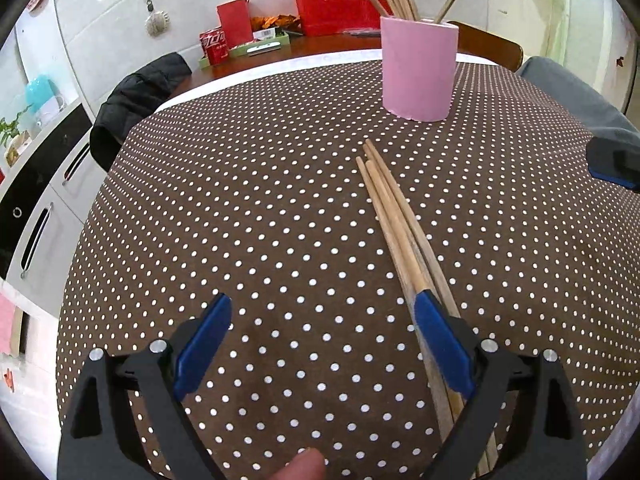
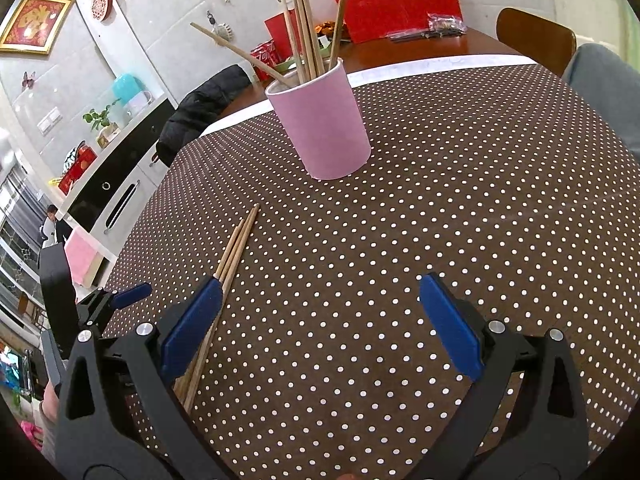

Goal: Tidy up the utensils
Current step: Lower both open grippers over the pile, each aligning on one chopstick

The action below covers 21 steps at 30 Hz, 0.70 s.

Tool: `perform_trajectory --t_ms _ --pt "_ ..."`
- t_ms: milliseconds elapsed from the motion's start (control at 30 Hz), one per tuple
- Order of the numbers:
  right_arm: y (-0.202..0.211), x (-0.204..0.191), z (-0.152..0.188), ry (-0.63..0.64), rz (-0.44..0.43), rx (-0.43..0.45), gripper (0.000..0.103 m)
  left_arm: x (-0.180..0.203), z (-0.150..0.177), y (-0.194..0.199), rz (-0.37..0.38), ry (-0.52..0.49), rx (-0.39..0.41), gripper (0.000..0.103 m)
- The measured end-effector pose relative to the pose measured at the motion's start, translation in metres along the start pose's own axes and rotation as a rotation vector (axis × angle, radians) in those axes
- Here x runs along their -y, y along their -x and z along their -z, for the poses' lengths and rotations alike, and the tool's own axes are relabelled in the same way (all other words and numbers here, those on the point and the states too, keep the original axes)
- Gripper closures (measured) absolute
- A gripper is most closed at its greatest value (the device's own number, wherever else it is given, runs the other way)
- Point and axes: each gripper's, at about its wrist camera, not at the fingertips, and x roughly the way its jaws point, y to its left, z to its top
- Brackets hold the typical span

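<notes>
A brown polka-dot tablecloth (image 1: 280,200) fills your view — both your left gripper (image 1: 322,344) and right gripper (image 2: 320,328) gape wide, holding nothing. Loose chopsticks (image 1: 394,220) lie between them, before the pink holder (image 1: 418,68); closing carelessly could scatter them.

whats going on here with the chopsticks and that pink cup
A person is tidying chopsticks with a pair of handheld tongs, one in each hand. Several chopsticks already stand in the pink cup on the dotted tablecloth. A few loose chopsticks lie flat in a bundle in front of the cup. Both the left tongs and the right tongs are open and hold nothing. The bundle runs under the inner finger of each, so neither has it gripped yet.
</notes>
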Motion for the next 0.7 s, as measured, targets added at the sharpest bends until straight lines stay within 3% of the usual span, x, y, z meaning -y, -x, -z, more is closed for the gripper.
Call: perform_trajectory --t_ms 500,700 --pt "-0.022 -0.025 0.01 0.061 0.021 -0.082 0.006 -0.01 -0.013 -0.014 0.027 -0.003 -0.013 0.011" --pt "-0.06 -0.068 0.028 0.222 0.026 -0.181 0.006 -0.028 -0.007 -0.015 0.054 0.025 -0.013 0.011"
